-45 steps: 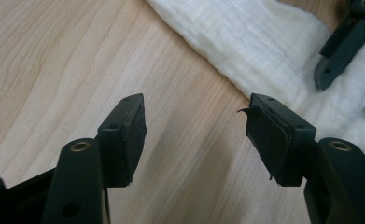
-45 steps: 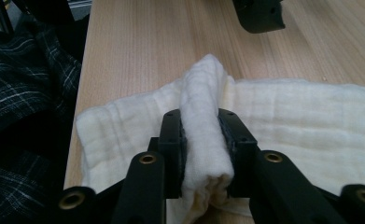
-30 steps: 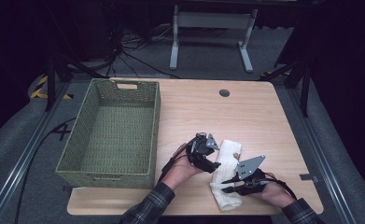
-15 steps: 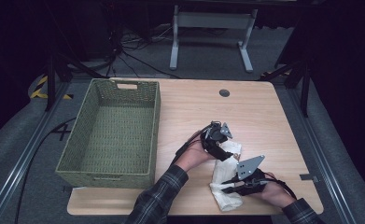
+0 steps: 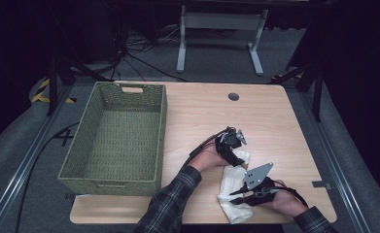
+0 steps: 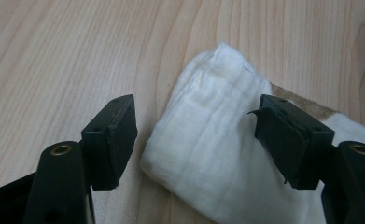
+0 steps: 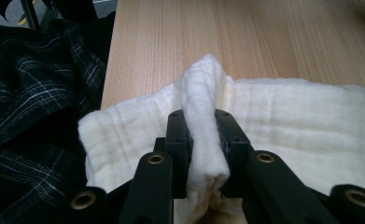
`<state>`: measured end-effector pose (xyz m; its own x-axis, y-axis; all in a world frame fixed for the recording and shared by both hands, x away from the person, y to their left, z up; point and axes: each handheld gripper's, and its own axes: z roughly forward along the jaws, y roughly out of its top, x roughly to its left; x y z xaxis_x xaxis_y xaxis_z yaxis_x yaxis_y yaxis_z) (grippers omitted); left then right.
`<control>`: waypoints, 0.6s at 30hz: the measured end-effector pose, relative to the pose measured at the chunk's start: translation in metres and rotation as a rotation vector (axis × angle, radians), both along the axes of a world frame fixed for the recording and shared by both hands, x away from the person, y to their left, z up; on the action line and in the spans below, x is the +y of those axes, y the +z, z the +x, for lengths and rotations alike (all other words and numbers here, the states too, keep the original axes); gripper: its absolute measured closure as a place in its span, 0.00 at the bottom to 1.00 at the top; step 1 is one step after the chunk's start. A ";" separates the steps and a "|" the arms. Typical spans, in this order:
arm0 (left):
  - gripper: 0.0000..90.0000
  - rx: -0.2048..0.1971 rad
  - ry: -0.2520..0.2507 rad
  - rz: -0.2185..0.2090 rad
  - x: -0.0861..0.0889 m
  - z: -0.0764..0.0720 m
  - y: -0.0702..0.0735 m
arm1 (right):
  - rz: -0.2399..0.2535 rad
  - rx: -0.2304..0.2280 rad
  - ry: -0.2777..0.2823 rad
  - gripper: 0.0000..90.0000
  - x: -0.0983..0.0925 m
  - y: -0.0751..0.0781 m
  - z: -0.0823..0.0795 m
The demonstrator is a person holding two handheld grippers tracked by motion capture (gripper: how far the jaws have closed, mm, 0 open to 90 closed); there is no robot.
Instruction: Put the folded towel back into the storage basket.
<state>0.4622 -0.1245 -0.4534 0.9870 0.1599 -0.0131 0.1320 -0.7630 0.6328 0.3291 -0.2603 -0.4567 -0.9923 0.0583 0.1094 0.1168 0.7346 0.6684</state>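
Both forearms, in plaid sleeves, come in from the near edge of the worktop (image 5: pixel 202 111). The left hand (image 5: pixel 208 156) reaches forward and to the right, tipping the left tongs (image 5: pixel 237 156) down over the far end of the white cloth (image 5: pixel 233 182). The right hand (image 5: pixel 284 200) lies low near the front edge, with the right tongs (image 5: pixel 237 195) pointing leftward and nearly level.

The cloth lies folded on the worktop between the two hands, toward the front right. In the left gripper view the left tongs (image 6: pixel 196 135) are released, their jaws spread apart: one pad stands over bare wood just beside the cloth's (image 6: pixel 213 140) corner, the other over the cloth itself. In the right gripper view the right tongs (image 7: pixel 202 140) are clenched on a raised fold of the cloth (image 7: pixel 287 121), pinched upright between the pads.

A green woven basket (image 5: pixel 161 121) stands at the left of the worktop, well apart from the cloth. Nothing lies between the tongs and the cloth.
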 end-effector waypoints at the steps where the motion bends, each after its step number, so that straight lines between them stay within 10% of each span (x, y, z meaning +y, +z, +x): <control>1: 0.35 0.010 -0.002 -0.001 0.001 0.000 -0.001 | 0.000 0.000 0.000 0.87 0.000 0.000 0.000; 18: 0.81 0.015 0.033 0.009 0.019 -0.009 0.003 | 0.001 0.010 -0.045 0.87 -0.004 0.001 0.005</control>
